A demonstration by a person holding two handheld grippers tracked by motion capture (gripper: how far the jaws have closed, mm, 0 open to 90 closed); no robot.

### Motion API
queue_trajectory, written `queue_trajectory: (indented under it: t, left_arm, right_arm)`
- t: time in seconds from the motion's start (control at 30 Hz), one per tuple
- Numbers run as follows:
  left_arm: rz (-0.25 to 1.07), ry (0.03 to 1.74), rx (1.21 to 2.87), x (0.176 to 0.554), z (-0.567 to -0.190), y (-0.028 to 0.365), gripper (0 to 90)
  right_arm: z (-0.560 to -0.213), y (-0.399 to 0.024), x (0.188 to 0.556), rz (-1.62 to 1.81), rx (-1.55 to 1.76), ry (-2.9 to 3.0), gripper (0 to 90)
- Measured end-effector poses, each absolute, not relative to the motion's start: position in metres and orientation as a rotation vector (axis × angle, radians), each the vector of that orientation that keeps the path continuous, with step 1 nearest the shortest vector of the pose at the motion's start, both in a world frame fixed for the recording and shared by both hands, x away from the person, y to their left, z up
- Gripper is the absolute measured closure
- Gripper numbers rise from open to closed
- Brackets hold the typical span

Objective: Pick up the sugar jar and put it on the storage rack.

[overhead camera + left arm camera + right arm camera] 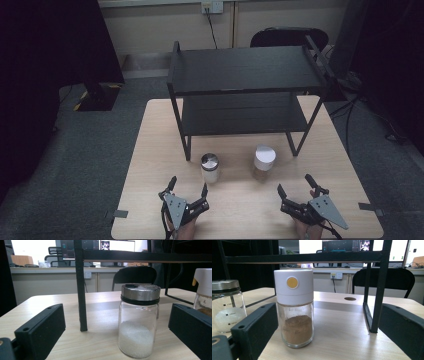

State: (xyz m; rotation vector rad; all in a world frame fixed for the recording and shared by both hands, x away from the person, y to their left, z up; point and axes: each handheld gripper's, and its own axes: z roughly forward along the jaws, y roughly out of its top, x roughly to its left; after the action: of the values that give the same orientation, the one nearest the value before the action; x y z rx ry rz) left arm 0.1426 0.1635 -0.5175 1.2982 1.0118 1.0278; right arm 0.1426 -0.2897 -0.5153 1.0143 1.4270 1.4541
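Light wood table on grey carpet carries a black rack; my left tool and right tool stand wide open, empty, before the salt jar and spice jar.

On the bench stand 2 jars side by side, before a 2-tier rack: the salt jar at left, the spice jar at right. A hand-held gripper sits nearer than each jar: left, right.
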Motion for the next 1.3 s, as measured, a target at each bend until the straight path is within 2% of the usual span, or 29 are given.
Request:
queue_trajectory:
  t: [1.3]
  left_arm:
    - [1.027, 1.011, 1.299, 0.1426, -0.5175, 0.1637, 0.0]
  right_arm:
    - [-0.5155, -0.2925, 0.1434, 1.466, 1.002, 1.439, 1.0]
